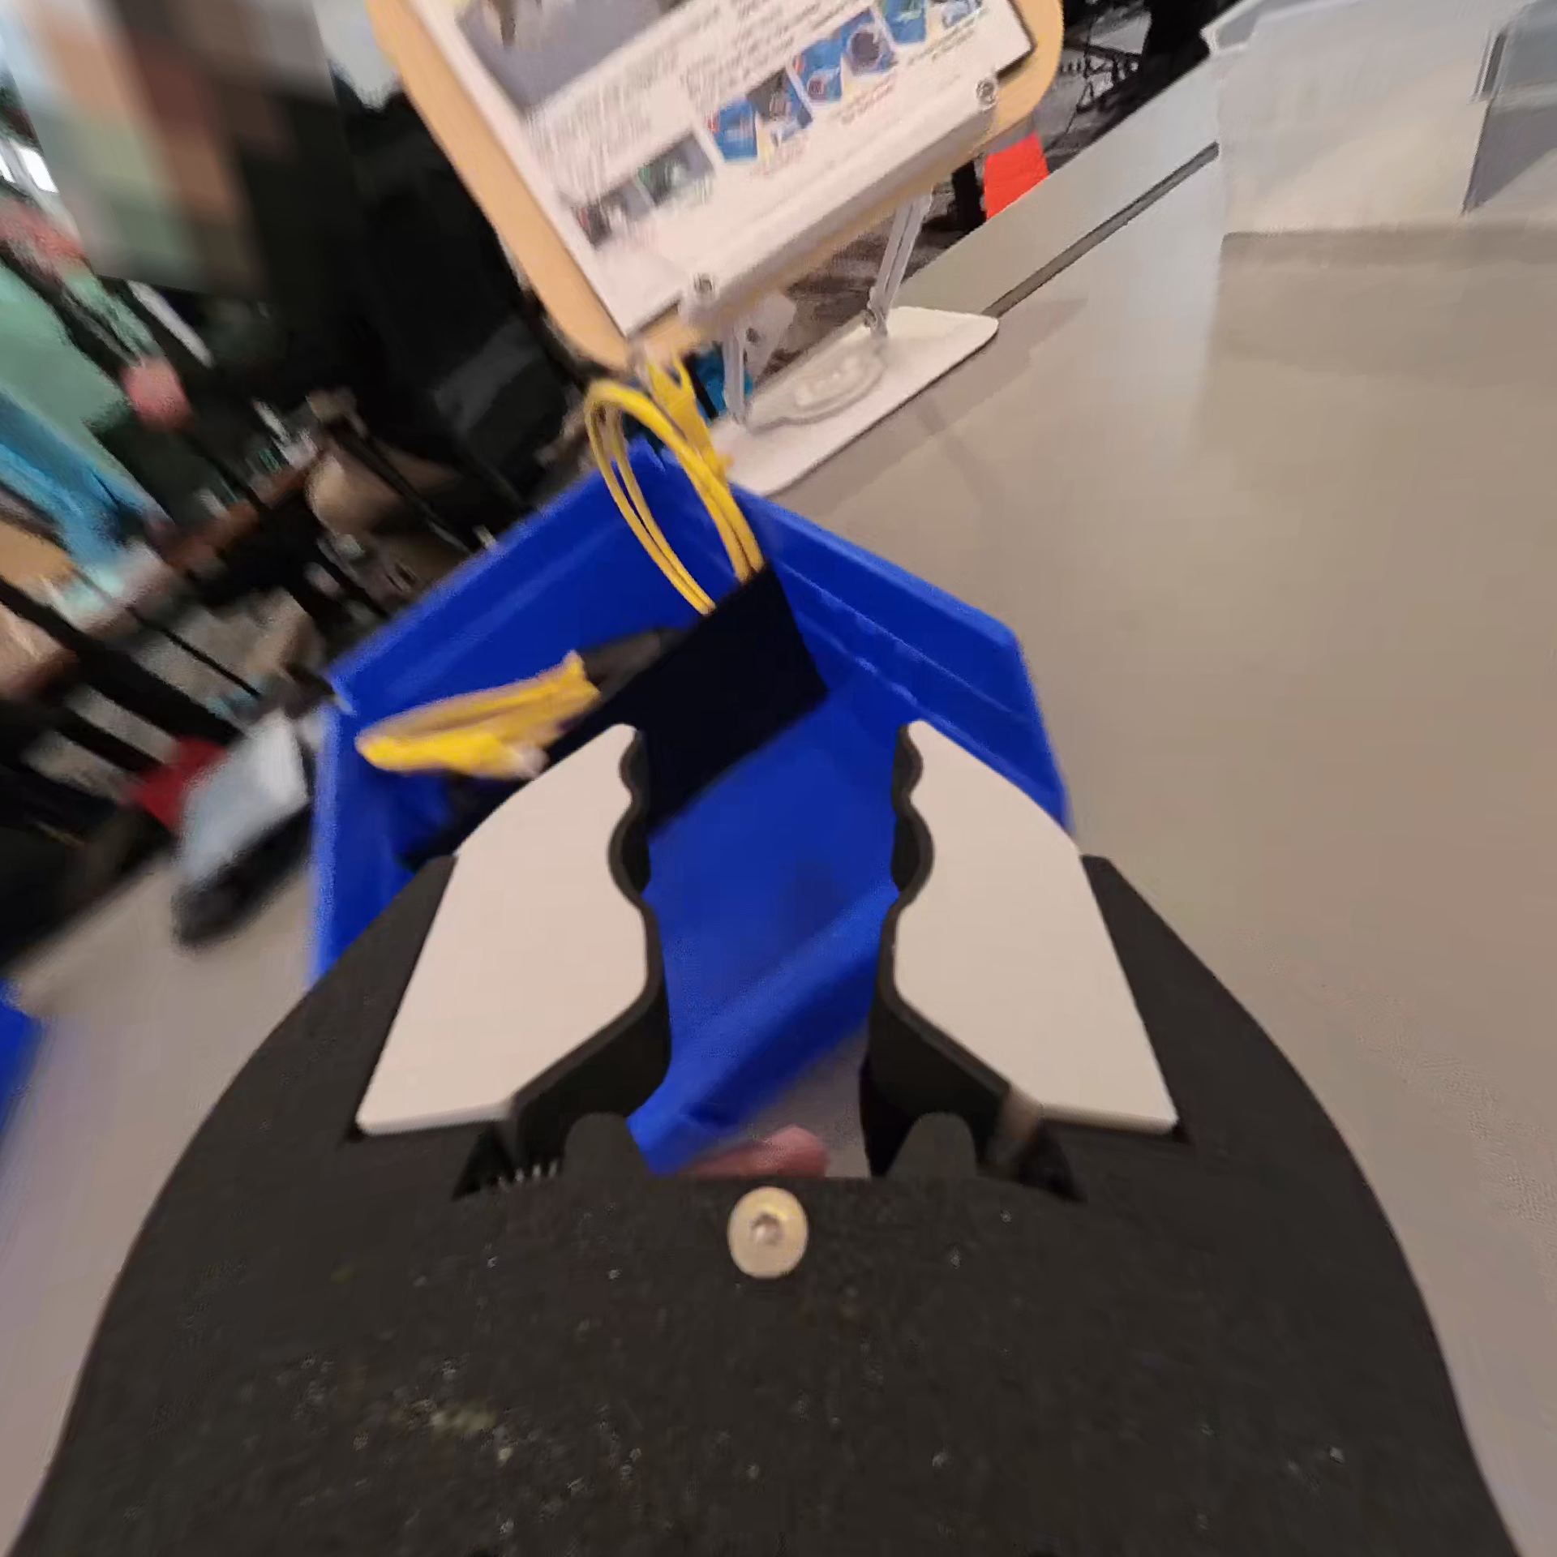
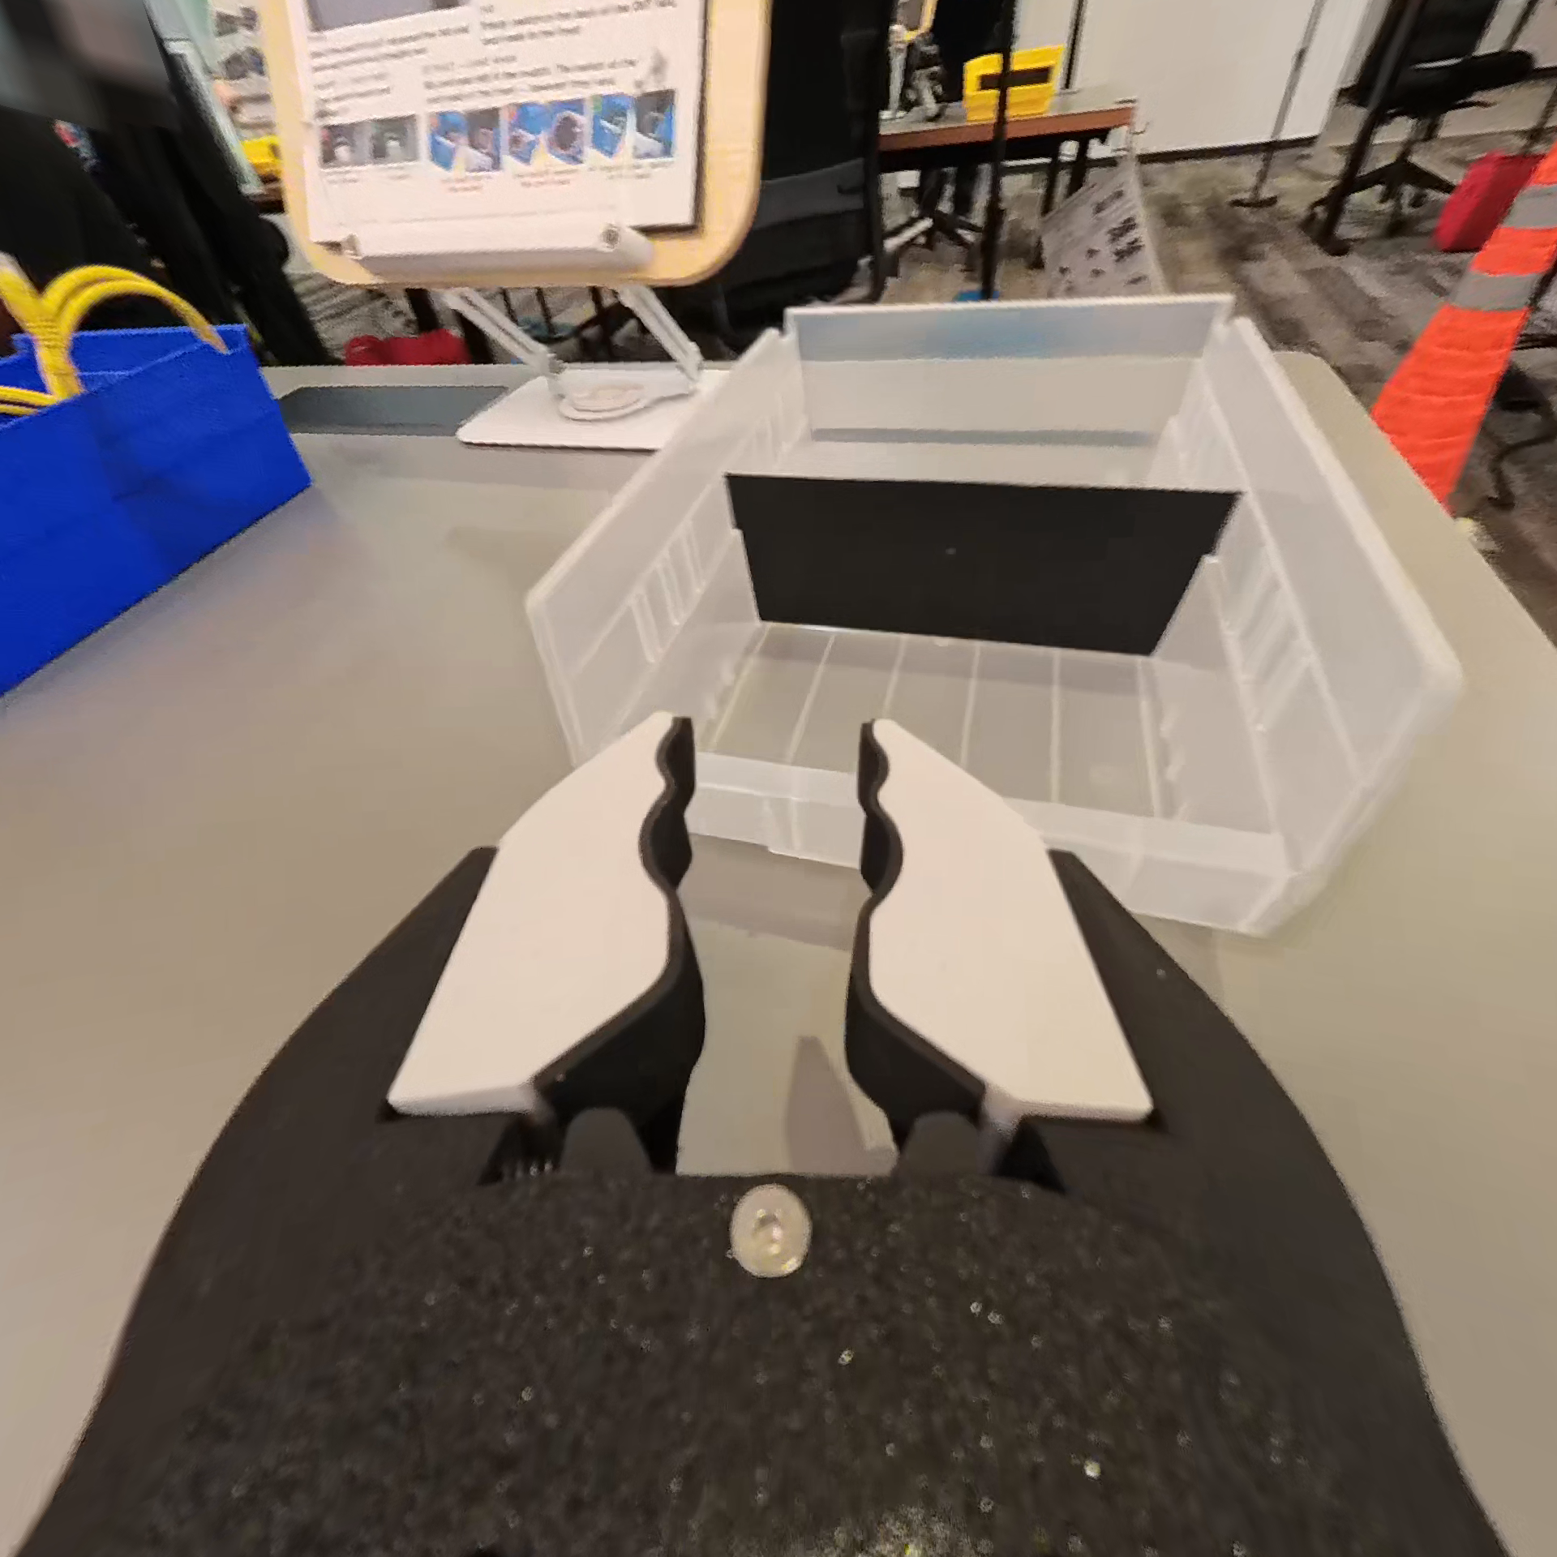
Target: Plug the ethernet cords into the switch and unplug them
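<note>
While the left gripper [image 1: 771, 741] hung over the blue bin [image 1: 885, 623], its two fingers stood wide apart with nothing between them, their pads touching nothing. Inside that bin a black box, likely the switch [image 1: 724, 674], leaned tilted against the far corner. Yellow cords [image 1: 666, 489] looped up from its top edge and rose above the bin's rim. A blurred bunch of yellow plugs [image 1: 472, 729] lay to the left of the box, near the left finger [image 1: 522, 918]; whether they sat in its ports could not be told. Behind the bin stood a tilted board [image 1: 724, 135] on a white stand, set on the grey table [image 1: 1264, 590].

Farther right, the right gripper [image 2: 775, 741] pointed at a clear bin [image 2: 1348, 716] on the same table. Its fingers were also parted and bare, the tips just above the bin's low front lip. A black divider [image 2: 977, 556] stood upright across that bin. From this view the blue bin sat at the far left, well apart from the clear one, with yellow cords arching over its rim. An orange cone [image 2: 1466, 354] stood on the floor past the table's right edge.
</note>
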